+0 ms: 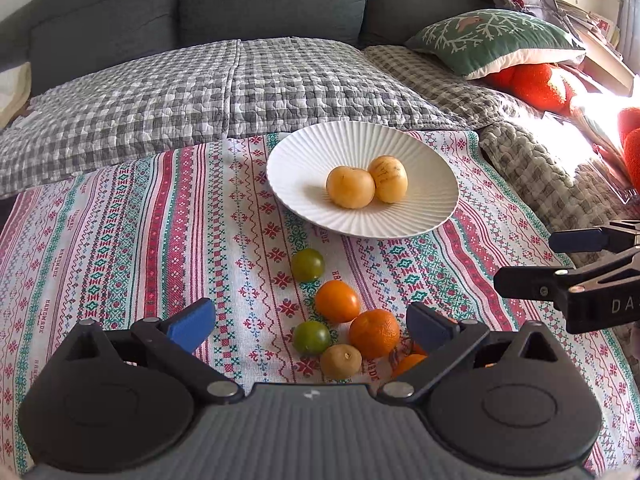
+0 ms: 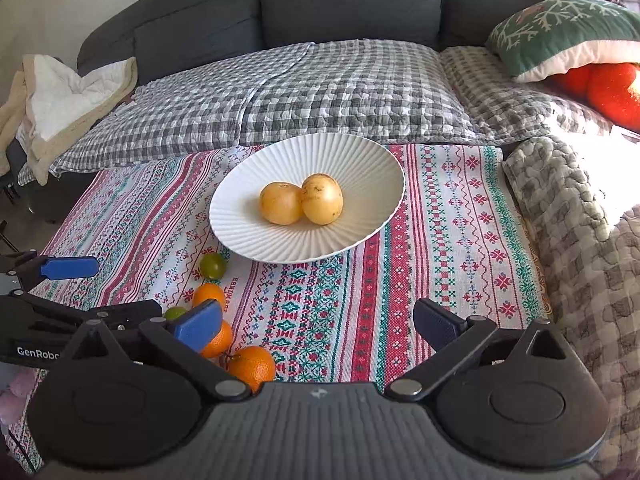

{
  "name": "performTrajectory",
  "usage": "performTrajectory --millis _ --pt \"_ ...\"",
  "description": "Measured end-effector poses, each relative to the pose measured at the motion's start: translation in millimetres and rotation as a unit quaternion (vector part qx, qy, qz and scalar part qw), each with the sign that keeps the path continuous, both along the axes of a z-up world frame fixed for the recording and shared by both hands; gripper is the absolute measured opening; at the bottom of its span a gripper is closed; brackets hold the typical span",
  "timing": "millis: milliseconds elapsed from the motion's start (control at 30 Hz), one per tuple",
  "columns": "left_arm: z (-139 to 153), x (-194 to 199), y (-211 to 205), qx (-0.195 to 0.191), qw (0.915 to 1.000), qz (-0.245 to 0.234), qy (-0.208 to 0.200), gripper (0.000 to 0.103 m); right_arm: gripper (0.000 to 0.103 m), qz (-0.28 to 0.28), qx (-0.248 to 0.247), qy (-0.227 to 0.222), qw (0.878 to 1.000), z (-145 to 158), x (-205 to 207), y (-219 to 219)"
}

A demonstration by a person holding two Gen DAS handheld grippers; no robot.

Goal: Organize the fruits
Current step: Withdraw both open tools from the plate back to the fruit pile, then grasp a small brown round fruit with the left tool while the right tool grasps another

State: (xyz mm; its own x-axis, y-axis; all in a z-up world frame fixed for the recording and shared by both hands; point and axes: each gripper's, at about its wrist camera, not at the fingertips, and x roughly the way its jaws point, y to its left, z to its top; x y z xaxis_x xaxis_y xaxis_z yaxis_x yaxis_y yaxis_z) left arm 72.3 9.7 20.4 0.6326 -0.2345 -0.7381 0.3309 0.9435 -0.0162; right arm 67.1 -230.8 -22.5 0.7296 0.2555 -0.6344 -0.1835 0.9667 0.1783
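A white ribbed plate (image 1: 304,160) (image 2: 360,160) holds two yellow fruits (image 1: 351,187) (image 2: 281,203) that touch. Several loose fruits lie on the patterned cloth before it: a green tomato (image 1: 307,265) (image 2: 212,265), an orange tomato (image 1: 337,301), a second green tomato (image 1: 311,337), a mandarin (image 1: 374,333) and a small yellow fruit (image 1: 341,361). My left gripper (image 1: 310,326) is open and empty, its fingers either side of this cluster. My right gripper (image 2: 318,326) is open and empty over bare cloth, right of a mandarin (image 2: 252,366).
The patterned cloth (image 1: 120,240) covers the table. Behind it is a grey sofa with a checked quilt (image 1: 200,88), a green cushion (image 1: 492,38) and orange plush items (image 1: 536,84). The right gripper shows at the left wrist view's right edge (image 1: 560,264).
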Motion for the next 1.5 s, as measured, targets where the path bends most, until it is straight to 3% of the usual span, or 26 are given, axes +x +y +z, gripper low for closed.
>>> performTrajectory --millis 200,433,600,700,900,967,1133,1300,1500 --pt "-14.5 -12.4 11.5 0.01 0.9998 -0.005 0.016 0.1 0.102 0.028 -0.051 0.004 0.998 -15.2 -19.7 10.8" --pt "-30.5 -30.7 24.5 0.011 0.9992 -0.028 0.025 0.1 0.102 0.062 -0.067 -0.002 0.996 -29.7 -41.7 19.0" --pt "-40.6 -40.7 26.1 0.018 0.9976 -0.057 0.036 0.099 0.102 0.095 -0.076 -0.03 0.992 -35.4 -58.0 26.0" --pt "-46.1 -43.5 27.2 0.023 0.9963 -0.066 0.05 0.095 0.102 0.122 -0.073 -0.048 0.989 -35.1 -66.5 31.6" --pt "-53.1 -45.0 23.9 0.019 0.9943 -0.073 0.075 0.077 0.101 0.169 -0.082 -0.078 0.979 -32.6 -76.7 47.1" --pt "-52.0 -47.2 20.5 0.016 0.994 -0.081 0.072 0.07 0.098 0.186 -0.08 -0.084 0.976 -32.5 -79.0 51.2" --pt "-51.3 -49.3 14.5 -0.004 0.9922 -0.094 0.082 0.047 0.075 0.225 -0.054 -0.074 0.97 -36.4 -80.5 56.2" --pt "-52.1 -49.4 11.2 -0.015 0.9907 -0.101 0.091 0.037 0.058 0.24 -0.043 -0.051 0.969 -43.5 -77.4 60.6" --pt "-54.1 -48.3 8.0 -0.028 0.9895 -0.101 0.099 0.027 0.048 0.247 -0.047 -0.045 0.967 -49.4 -75.2 66.1"
